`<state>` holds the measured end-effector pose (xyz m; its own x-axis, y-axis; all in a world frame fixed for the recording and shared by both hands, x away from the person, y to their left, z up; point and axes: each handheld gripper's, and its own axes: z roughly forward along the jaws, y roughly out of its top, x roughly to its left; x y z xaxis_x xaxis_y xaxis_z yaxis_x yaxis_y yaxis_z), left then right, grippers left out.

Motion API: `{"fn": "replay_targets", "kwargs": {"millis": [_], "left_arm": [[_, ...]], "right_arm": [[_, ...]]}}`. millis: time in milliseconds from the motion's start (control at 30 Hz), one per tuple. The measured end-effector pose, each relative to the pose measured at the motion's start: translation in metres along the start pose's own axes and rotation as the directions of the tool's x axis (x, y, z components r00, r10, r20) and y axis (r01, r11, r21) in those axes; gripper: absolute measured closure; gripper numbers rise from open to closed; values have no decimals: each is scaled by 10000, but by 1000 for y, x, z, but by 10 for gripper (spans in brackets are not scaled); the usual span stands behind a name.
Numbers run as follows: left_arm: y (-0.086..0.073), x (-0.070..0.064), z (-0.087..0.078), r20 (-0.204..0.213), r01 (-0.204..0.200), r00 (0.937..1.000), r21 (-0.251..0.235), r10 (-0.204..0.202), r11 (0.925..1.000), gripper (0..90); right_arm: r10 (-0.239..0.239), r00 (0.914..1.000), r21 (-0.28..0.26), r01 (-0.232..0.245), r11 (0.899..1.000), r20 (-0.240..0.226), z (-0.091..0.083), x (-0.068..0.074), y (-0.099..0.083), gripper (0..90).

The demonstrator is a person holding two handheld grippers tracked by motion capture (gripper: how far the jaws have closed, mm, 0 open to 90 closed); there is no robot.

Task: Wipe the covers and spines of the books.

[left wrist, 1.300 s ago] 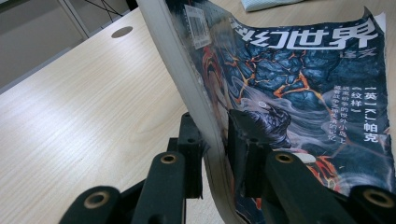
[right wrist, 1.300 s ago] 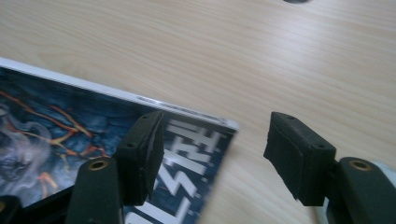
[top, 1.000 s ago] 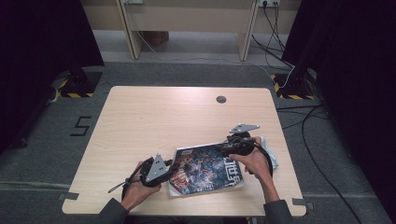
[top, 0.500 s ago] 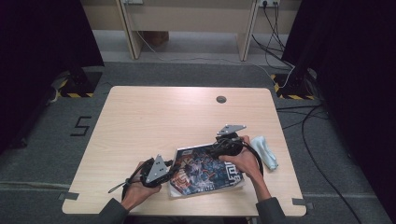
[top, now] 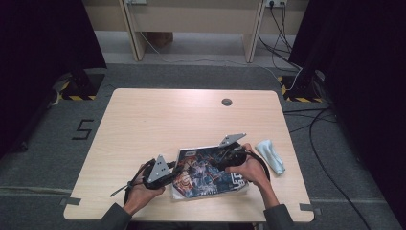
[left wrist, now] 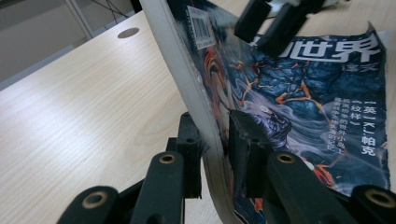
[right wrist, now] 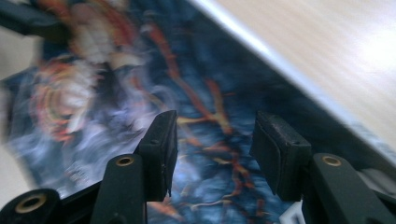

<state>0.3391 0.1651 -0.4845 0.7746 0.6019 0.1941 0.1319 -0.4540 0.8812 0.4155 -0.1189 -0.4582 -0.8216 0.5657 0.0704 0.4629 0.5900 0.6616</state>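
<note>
**Magazine pinched at its spine, second tongs spread above the cover**

The magazine lies low and centre in the high view, near the front edge of the table, its dark blue and orange cover facing up. In the left gripper view its spine edge rises from bottom centre toward the top of the frame, lifted off the wood, with a barcode sticker near the top.

The left tongs are clamped on the magazine: one jaw sits under the spine edge, the other presses on the cover (the stack of pages curves between them). In the high view these tongs meet the magazine's left edge.

The right tongs stand apart, holding nothing, with the cover's blurred orange streaks just beyond them. In the high view they sit over the magazine's upper right part.

A pale blue cloth lies just right of the right hand, apart from the magazine.
</note>
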Motion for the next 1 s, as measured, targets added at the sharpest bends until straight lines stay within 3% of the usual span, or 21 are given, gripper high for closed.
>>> {"fn": "replay_targets", "kwargs": {"millis": [100,333,533,700,767,867,900,1000], "left_arm": [[0,0,0,62,-82,9999,41,82,10000,748],[0,0,-1,410,9,9992,-73,-6,10000,774],[1,1,-2,893,-14,9960,-164,29,9999,799],[1,4,-2,1299,-46,9915,-109,60,9999,803],[1,5,-3,1535,-221,9878,-194,248,9996,803],[1,4,-1,1338,-195,9908,-32,197,9998,796],[0,4,-1,1235,-347,9918,90,333,9994,791],[-1,6,1,1015,-191,9947,286,161,9994,776]], "right_arm": [[287,9994,-415,-294,9987,-170,-4,-5,3,488],[387,9990,-1164,-359,9926,218,-16,-10,8,403],[-13,9997,-1443,51,9895,261,-13,-11,10,334],[-429,9991,-1495,425,9879,3,-8,-11,11,298],[-539,9984,-1313,512,9900,-173,-4,-11,10,290],[-751,9971,-1220,729,9898,-137,0,-8,9,289],[-762,9971,-1221,747,9897,-77,0,-8,10,307],[-991,9951,-902,989,9910,20,-4,-9,8,406]]}}
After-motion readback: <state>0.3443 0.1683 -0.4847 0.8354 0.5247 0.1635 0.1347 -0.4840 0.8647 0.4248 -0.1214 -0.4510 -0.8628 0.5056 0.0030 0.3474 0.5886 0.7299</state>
